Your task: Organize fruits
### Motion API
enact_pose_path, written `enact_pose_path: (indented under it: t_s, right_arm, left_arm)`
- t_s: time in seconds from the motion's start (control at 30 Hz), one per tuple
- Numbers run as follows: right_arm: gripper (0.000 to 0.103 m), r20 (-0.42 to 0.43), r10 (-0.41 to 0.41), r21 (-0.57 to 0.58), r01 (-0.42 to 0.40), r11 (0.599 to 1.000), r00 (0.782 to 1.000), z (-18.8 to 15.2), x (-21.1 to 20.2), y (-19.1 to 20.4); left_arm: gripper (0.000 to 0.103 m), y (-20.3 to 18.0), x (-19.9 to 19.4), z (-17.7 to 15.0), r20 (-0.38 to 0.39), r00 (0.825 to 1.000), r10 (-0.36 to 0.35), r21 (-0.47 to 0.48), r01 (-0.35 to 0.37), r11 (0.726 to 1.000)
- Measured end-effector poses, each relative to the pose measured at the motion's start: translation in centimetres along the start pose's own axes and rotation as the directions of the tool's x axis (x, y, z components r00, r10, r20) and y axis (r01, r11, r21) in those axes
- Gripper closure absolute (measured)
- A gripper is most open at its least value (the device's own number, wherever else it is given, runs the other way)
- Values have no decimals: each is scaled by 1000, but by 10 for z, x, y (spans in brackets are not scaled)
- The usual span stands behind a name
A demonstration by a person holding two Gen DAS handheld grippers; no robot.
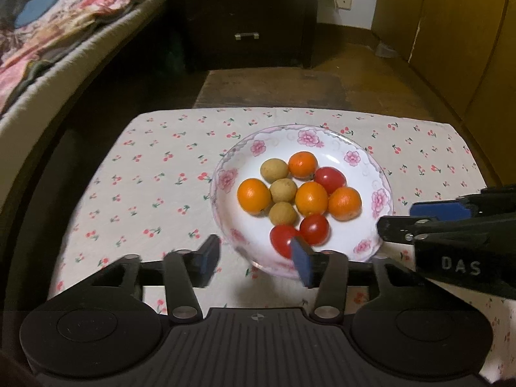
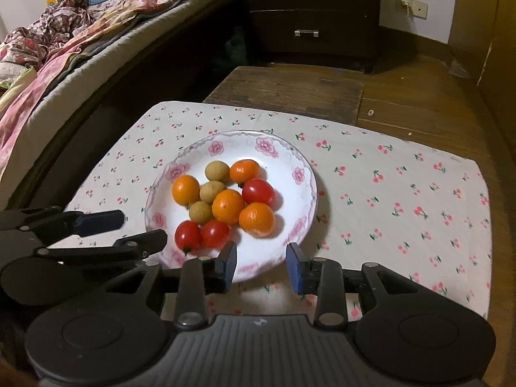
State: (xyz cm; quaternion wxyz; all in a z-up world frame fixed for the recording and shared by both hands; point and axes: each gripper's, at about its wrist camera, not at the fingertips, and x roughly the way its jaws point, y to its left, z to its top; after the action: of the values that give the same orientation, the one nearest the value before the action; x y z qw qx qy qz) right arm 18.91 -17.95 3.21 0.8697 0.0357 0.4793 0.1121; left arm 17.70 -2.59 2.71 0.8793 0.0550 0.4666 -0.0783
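A white flower-rimmed plate (image 1: 325, 137) sits on a cherry-print cloth and holds several small oranges (image 1: 253, 195), three tan longans (image 1: 283, 190) and three red cherry tomatoes (image 1: 314, 229). The plate (image 2: 283, 148) also shows in the right wrist view with the oranges (image 2: 228, 206), longans (image 2: 212, 191) and tomatoes (image 2: 188, 235). My left gripper (image 1: 254, 259) is open and empty over the plate's near rim. My right gripper (image 2: 261, 266) is open and empty at the plate's near edge. The right gripper (image 1: 422, 219) shows at the plate's right in the left view; the left gripper (image 2: 129, 227) shows at the plate's left.
The cherry-print cloth (image 2: 403, 200) covers a low wooden table (image 2: 290, 87). A bed with rumpled bedding (image 2: 80, 32) runs along the left. A dark drawer unit (image 2: 309, 16) stands behind the table. Wooden cabinets (image 1: 451, 32) stand at the right.
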Motion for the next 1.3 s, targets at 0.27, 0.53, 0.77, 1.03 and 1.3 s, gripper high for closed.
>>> enact_pose_path:
  t_s: [0.27, 0.53, 0.77, 1.03, 1.3]
  right_arm:
    - [68, 4, -1, 25, 1, 1000, 1000, -29, -25, 4]
    - [68, -7, -13, 42, 14, 999, 1000, -55, -41, 6]
    - [67, 6, -14, 64, 14, 998, 1000, -71, -58, 4]
    - [67, -1, -17, 76, 17, 997, 1000, -90, -66, 6]
    - [67, -18, -19, 86, 21, 996, 1000, -106, -70, 9]
  left_arm:
    - [23, -1, -22, -23, 13, 1000, 12, -11, -12, 1000]
    - [12, -5, -36, -41, 24, 999, 33, -23, -32, 999]
    - [0, -7, -44, -59, 33, 997, 76, -32, -75, 997]
    - [0, -13, -50, -75, 14, 996, 86, -32, -85, 996]
    - [0, -16, -57, -89, -5, 997, 71, -47, -71, 996]
